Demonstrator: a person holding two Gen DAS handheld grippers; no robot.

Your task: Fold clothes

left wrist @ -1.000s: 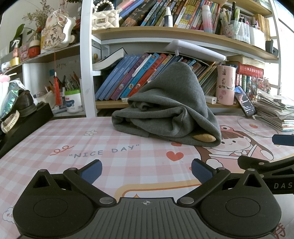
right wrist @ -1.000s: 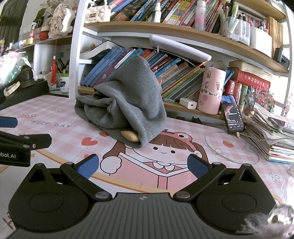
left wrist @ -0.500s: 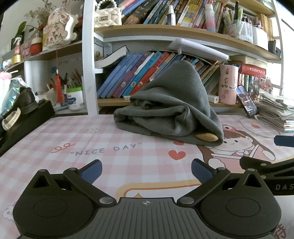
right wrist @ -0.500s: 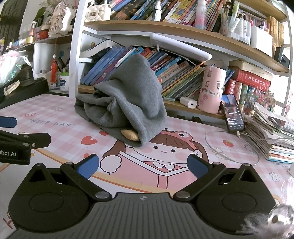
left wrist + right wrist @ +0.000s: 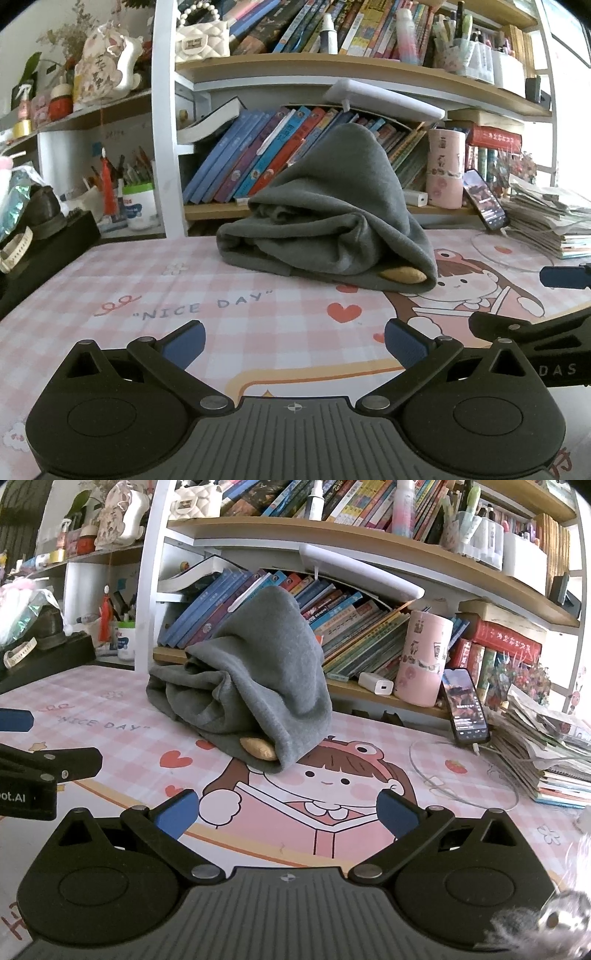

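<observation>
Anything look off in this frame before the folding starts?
Yes. The grey garment sits bunched in a tall peaked heap leaning against the shelf books, not flat, with a tan patch poking out at its lower edge. Both grippers are open and clear of it.

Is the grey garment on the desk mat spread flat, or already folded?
Folded, loosely: the grey garment is a rolled bundle on the desk mat, its far end peaking against the books.
</observation>
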